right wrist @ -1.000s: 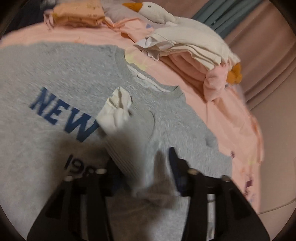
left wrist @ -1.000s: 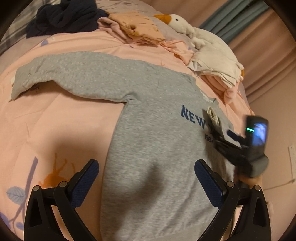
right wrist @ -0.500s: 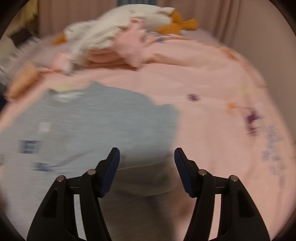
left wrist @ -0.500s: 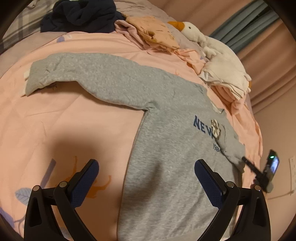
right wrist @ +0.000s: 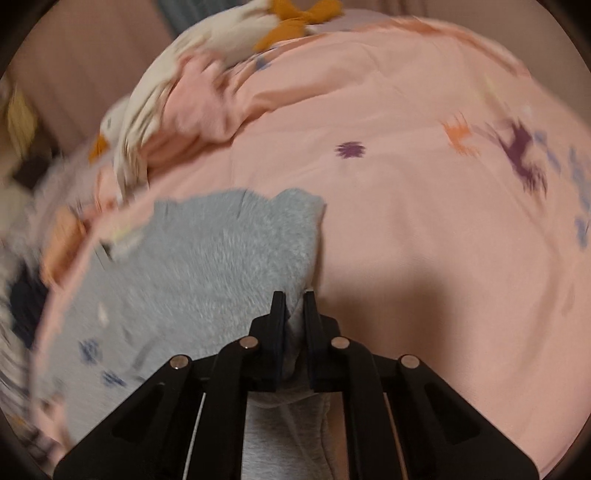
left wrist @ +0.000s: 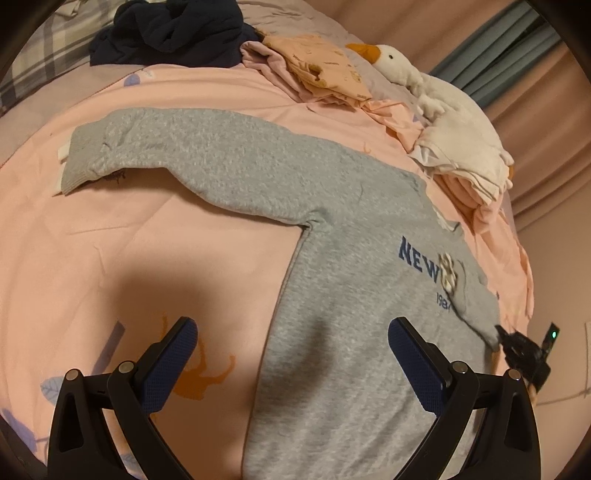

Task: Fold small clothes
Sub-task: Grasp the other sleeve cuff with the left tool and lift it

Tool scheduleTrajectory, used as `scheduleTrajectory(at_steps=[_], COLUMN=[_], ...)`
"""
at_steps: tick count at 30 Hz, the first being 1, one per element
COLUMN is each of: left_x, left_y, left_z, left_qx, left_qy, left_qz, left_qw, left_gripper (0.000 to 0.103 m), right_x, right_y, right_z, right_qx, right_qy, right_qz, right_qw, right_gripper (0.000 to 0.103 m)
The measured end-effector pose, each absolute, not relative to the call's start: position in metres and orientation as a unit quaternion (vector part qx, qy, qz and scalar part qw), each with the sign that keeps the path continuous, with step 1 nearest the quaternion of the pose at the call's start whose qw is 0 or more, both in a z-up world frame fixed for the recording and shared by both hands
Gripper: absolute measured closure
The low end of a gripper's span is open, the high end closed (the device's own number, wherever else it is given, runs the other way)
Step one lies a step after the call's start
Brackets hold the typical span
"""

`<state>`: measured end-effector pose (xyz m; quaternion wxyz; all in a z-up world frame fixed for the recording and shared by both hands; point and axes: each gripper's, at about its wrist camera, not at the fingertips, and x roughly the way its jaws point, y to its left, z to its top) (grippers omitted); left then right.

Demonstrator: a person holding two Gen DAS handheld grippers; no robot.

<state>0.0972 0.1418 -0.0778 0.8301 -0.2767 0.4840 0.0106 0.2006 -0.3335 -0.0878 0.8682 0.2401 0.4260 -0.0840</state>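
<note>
grey sweatshirt spread flat on the pink bedcover, front up, "new" print showing. one sleeve stretched out straight to the far side, cuff lying on the cover. other sleeve already folded in across the chest, white cuff resting on the lettering.

right gripper nipped tight on a pinch of grey fabric at the folded side edge of the sweatshirt (view smeared with motion, so exactly which layer cannot be told). seen in the left view too, at the sweatshirt's right edge, right gripper with cloth drawn to a point.

left gripper hanging above the lower body of the shirt, spread wide, holding nothing, one finger over bare cover and the other over grey.

looks soft, thick, fleecy knit: light, limp, no stiffness, likely to sag and drag against the cover rather than slide. safe to squeeze hard. best taken at seams, cuff or hem, where ribbing gives bite; the outstretched cuff looks the natural next hold for the left.

further out: folded pink and white clothes stacked near the collar, a plush goose behind, a dark heap at the far edge.
</note>
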Motion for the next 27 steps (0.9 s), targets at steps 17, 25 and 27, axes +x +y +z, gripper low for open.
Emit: scheduleTrajectory(at_steps=[17, 25, 27], left_x=[0.115, 0.124, 0.124], left_y=[0.24, 0.298, 0.311], left_z=[-0.09, -0.114, -0.12], left_qx=[-0.465, -0.56, -0.571], left_qy=[0.397, 0.338, 0.323], left_qz=[-0.001, 0.031, 0.057], left_qw=[0.792, 0.756, 0.753], left_gripper=[0.001, 0.001, 0.001], right_x=[0.19, 0.202, 0.199], right_y=[-0.256, -0.279, -0.284], right_z=[-0.057, -0.1, -0.097], right_qx=[0.122, 0.143, 0.152], right_qy=[0.388, 0.445, 0.44], right_qz=[0.015, -0.045, -0.046], right_qw=[0.913, 0.883, 0.884], right_gripper=[0.071, 0.091, 0.09])
